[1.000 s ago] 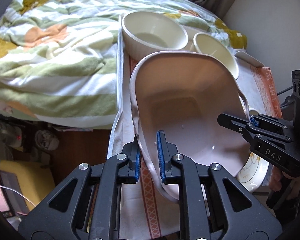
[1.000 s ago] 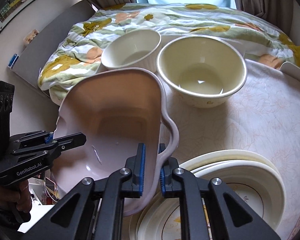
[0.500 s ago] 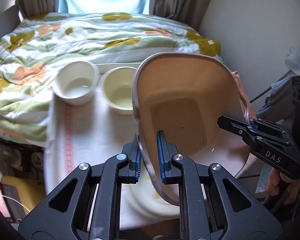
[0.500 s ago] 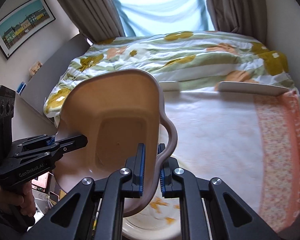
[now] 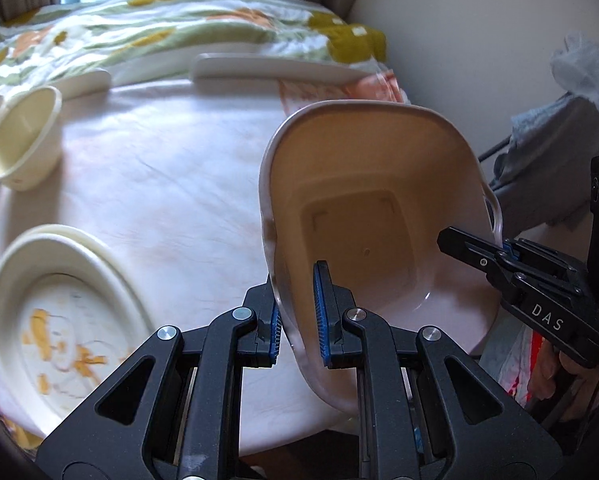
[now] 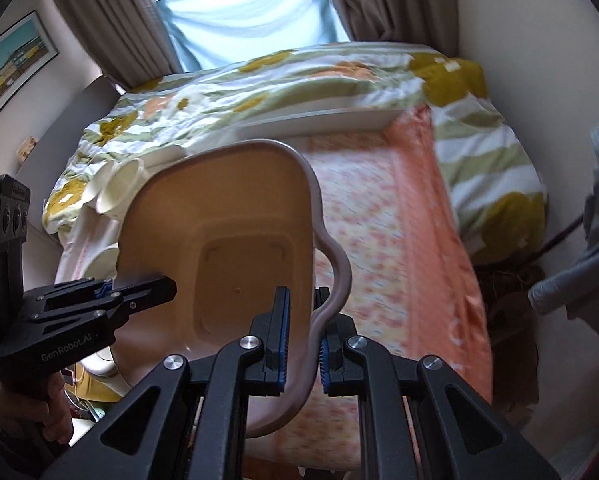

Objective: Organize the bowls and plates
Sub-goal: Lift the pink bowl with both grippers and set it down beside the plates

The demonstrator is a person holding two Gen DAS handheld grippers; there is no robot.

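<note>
Both grippers pinch the same pale pink basin (image 5: 379,216), held tilted in the air above the right side of the worktop (image 5: 171,168). The left gripper (image 5: 297,316) has its jaws pressed nearly together on the basin's left rim, one blue pad inside the wall and one outside. The right gripper (image 6: 301,338) clamps the opposite rim beside the curved handle in the same way, with only the thin wall between its pads.

The worktop is covered by a pale cloth with an orange patterned border along its right edge. A bed with a quilt (image 6: 283,80) in green, white and yellow lies past the far edge, below a curtained window (image 6: 251,12).

Only the left wrist view shows the stack of cream plates (image 5: 63,316) near the front left corner and a cream bowl (image 5: 23,144) at the far left edge. In the right wrist view the bowls appear only as slivers behind the basin, but that view shows a framed picture (image 6: 11,68) on the left wall.
</note>
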